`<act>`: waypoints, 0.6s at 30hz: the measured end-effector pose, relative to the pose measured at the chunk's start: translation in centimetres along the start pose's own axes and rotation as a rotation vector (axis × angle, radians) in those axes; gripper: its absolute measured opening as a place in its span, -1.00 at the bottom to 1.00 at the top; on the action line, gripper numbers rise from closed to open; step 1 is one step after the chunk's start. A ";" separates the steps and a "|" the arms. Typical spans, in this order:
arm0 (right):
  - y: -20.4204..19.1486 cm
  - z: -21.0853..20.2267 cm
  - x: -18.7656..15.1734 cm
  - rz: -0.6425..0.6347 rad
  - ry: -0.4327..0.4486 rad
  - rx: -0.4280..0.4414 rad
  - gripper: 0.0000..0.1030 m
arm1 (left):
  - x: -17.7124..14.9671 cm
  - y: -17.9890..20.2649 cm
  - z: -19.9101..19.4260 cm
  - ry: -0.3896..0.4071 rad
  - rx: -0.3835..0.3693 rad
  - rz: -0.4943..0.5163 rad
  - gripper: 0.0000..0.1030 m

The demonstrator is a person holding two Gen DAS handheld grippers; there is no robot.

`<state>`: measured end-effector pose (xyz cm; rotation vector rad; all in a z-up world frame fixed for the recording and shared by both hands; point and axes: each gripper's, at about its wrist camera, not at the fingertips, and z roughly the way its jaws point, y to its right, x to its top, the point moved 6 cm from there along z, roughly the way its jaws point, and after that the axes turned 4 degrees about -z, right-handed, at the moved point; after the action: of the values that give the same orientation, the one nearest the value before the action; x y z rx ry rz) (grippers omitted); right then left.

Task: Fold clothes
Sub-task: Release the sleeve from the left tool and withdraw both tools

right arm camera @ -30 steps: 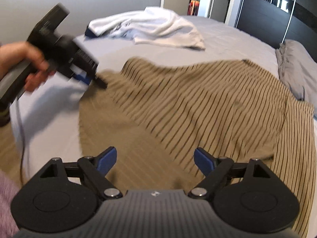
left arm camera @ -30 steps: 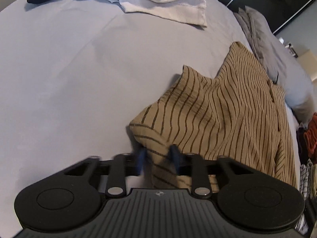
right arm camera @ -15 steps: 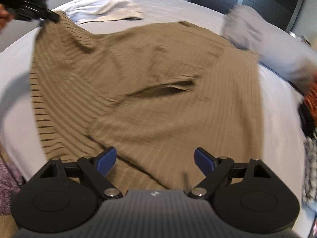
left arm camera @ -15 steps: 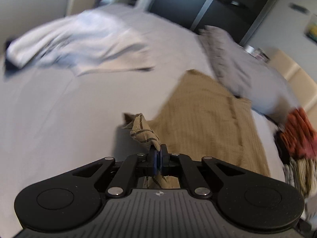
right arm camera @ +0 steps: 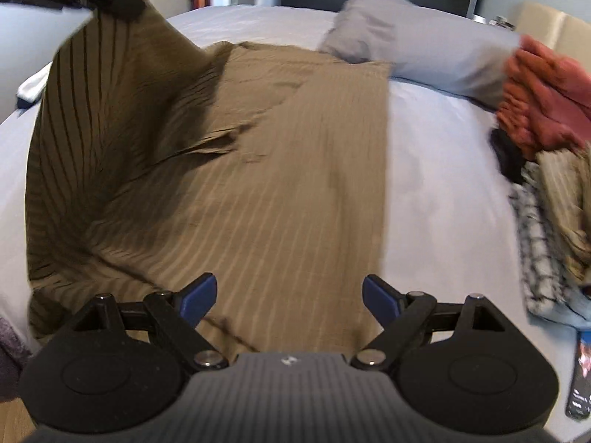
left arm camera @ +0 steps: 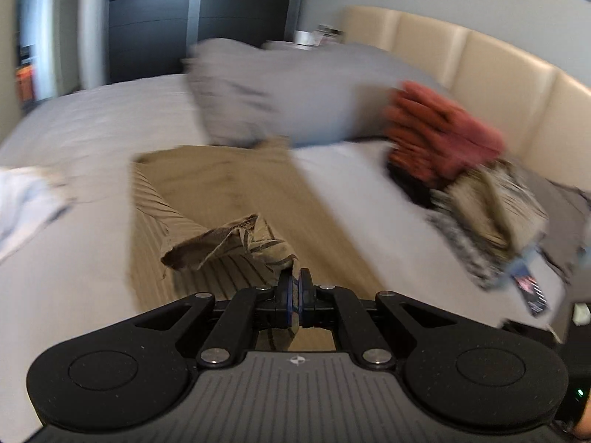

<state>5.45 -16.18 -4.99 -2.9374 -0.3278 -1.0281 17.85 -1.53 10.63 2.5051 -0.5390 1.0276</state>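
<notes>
The tan striped shirt (right arm camera: 280, 170) lies spread on the bed (right arm camera: 436, 192), its right portion flat on the pale sheet while its left side is lifted into the air, hanging in a dark draped sheet of cloth. The left gripper (left arm camera: 294, 288) is clenched on a corner of that shirt, a crumpled tuft of striped fabric bunching just ahead of its pinched fingers; in the right wrist view it shows at the top left, holding the raised edge high. The right gripper (right arm camera: 289, 297) hovers low over the near hem with its blue pads spread wide, grasping nothing. The step in hand looks like carrying the lifted side across the flat body to make a lengthwise fold. To do it well, the raised edge should travel level and land parallel to the far straight edge, with the free gripper pinning or smoothing the near hem so the cloth beneath does not drag. A grey pillow (right arm camera: 417, 48) lies beyond the shirt, and a pile of clothes (right arm camera: 546, 140) sits to the right, near the headboard (left arm camera: 491, 74).
</notes>
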 end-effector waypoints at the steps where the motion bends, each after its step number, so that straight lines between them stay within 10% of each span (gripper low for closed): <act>1: 0.8 -0.1 -0.2 0.014 0.000 -0.010 0.71 | -0.4 2.1 1.1 -0.016 -0.031 0.024 -0.98; 9: 5.7 0.3 -2.6 0.085 -0.039 -0.105 0.71 | -6.4 7.8 8.2 -0.169 -0.146 0.065 -0.93; 14: 6.2 0.3 -2.9 0.117 -0.027 -0.098 0.71 | -8.6 6.8 8.3 -0.223 -0.133 0.045 -0.11; 18: 6.3 0.1 -2.3 0.143 0.027 -0.075 0.71 | -9.2 4.8 6.4 -0.227 -0.117 0.011 -0.11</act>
<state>5.03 -22.75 -6.09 -2.9573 -0.0787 -1.0825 13.12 -6.82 0.68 2.5305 -0.6597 0.6971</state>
